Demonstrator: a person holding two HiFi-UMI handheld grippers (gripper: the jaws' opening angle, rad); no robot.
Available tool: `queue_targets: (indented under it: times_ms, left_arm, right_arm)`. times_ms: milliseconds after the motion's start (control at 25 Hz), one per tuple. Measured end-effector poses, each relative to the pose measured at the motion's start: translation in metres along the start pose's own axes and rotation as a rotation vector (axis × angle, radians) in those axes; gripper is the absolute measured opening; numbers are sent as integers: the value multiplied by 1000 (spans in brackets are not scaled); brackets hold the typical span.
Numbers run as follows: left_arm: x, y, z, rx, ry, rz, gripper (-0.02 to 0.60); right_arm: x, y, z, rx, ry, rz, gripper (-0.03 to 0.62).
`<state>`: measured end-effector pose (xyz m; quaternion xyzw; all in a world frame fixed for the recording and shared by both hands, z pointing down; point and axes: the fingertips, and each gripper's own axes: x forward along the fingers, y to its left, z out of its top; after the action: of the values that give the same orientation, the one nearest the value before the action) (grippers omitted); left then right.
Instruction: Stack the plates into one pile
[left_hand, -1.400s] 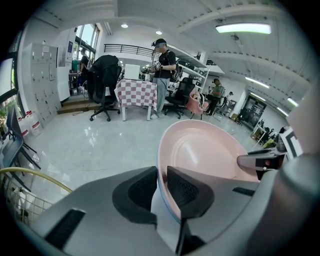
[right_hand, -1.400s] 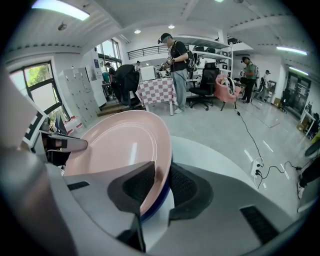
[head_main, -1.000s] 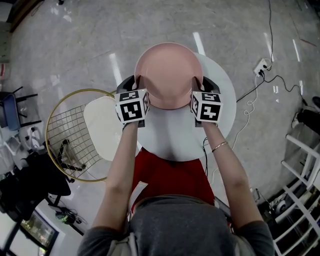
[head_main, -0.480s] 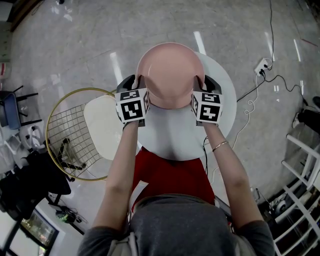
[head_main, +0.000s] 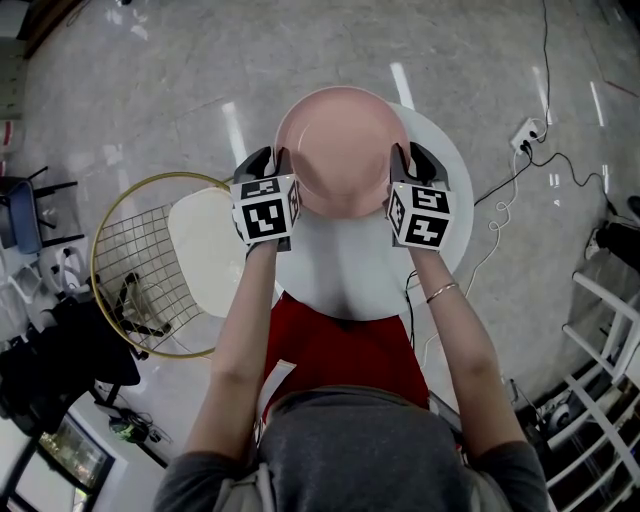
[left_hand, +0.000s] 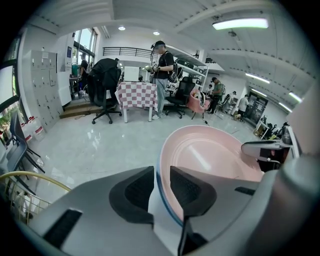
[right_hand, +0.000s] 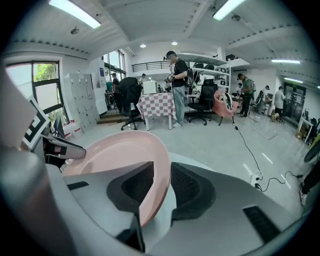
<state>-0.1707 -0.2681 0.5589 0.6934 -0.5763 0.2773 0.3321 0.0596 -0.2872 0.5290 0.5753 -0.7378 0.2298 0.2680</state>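
One pink plate (head_main: 340, 145) sits between both grippers at the far side of the round white counter (head_main: 350, 275), and the likeliest trouble from here is an uneven let-go. The left gripper (head_main: 273, 160) has just been opening: its fingers (left_hand: 187, 186) stand a little apart with the rim between them, not pinching it. The right gripper (head_main: 405, 157) has its fingers (right_hand: 192, 186) closed on the opposite rim. If the right hand drew back before loosening, it could drag or tip the plate. The plate also looks close to the counter's far edge, so a slide might send it off. A white edge with a blue line shows just under the pink rim in the left gripper view, perhaps another plate beneath; a skewed landing would leave the pile off-centre. The counter looks smooth and hard. Around it lie a glossy grey floor (head_main: 150, 80), a wire chair (head_main: 140, 270) on the left and a power strip (head_main: 524, 133) — and, farther off, an office with a checked table (left_hand: 136, 95) and people standing.
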Motion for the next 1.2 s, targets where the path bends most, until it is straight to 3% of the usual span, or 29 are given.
queue_targets:
  times_ms: [720, 1200]
  left_arm:
    - [-45, -10, 35, 30, -151, -23, 100]
    - [-95, -26, 42, 42, -266, -14, 40]
  right_arm:
    - [-41, 8, 35, 51, -155, 53, 100]
    - [-104, 17, 55, 83, -300, 181, 77]
